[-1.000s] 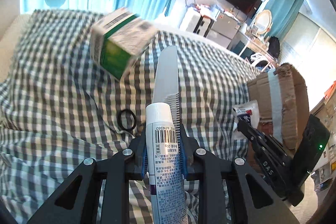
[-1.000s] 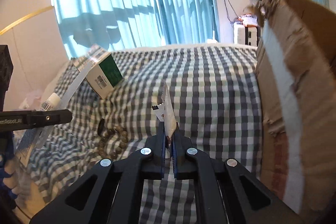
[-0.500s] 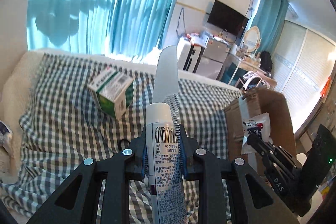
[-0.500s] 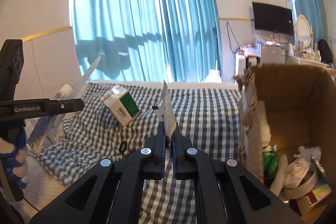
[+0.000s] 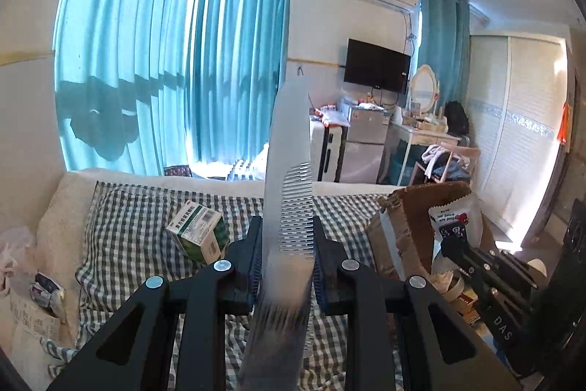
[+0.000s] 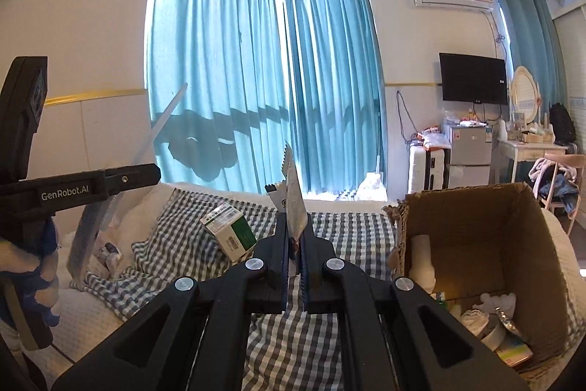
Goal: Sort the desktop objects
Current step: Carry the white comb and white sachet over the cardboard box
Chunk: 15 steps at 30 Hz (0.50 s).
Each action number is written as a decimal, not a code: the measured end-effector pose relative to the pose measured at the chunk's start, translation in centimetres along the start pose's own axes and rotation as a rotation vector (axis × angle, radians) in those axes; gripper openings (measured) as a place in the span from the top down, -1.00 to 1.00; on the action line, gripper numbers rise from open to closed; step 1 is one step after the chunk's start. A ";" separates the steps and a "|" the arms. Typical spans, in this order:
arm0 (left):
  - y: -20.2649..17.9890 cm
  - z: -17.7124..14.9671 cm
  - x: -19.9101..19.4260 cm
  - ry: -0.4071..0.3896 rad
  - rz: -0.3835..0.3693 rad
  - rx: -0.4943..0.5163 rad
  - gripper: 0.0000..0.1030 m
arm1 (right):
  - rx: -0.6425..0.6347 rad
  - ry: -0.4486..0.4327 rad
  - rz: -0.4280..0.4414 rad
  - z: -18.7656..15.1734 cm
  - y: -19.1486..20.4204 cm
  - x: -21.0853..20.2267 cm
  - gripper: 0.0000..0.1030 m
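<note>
My left gripper [image 5: 287, 226] is shut on a long translucent grey comb [image 5: 289, 171] that stands upright, teeth to the right. Below the pads the comb fades into a grey blur, and no white tube shows clearly. My right gripper [image 6: 293, 222] is shut on a small flat sachet [image 6: 293, 193] with zigzag edges; the sachet [image 5: 454, 218] also shows in the left wrist view, held above the open cardboard box [image 5: 399, 226]. The box [image 6: 476, 237] lies to the right, with several items in its bottom. A green and white carton [image 6: 230, 233] rests on the checked cloth [image 6: 329, 237].
The checked cloth covers a pale cushioned surface in front of blue curtains. In the right wrist view my left gripper [image 6: 154, 173] is at the left with the comb [image 6: 161, 123], held by a blue-gloved hand [image 6: 40, 270]. Small packets [image 5: 44, 288] lie at the cloth's left edge.
Both grippers have risen and tipped up, so the room and the box's inside now show. The white barcode tube seen in front of the comb no longer shows clearly.
</note>
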<state>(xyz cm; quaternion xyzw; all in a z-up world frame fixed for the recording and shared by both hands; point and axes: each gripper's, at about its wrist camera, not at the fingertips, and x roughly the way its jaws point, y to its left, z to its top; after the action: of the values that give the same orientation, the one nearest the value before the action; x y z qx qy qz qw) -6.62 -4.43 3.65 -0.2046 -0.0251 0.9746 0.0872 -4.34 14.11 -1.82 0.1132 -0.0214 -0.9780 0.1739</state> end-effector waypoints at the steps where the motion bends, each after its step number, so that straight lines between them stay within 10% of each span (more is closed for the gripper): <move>1: -0.1 0.0 0.0 0.000 -0.010 -0.002 0.71 | 0.001 -0.003 0.000 0.1 -0.1 -0.4 0.91; 15: -2.1 -0.4 2.1 0.029 -0.034 0.007 0.92 | 0.033 -0.034 -0.023 0.7 -2.2 -2.2 0.91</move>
<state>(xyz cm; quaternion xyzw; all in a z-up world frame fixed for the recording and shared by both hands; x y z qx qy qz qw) -8.00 -1.95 2.66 -0.2180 -0.0240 0.9700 0.1048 -3.22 16.97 -0.83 0.0996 -0.0393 -0.9812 0.1604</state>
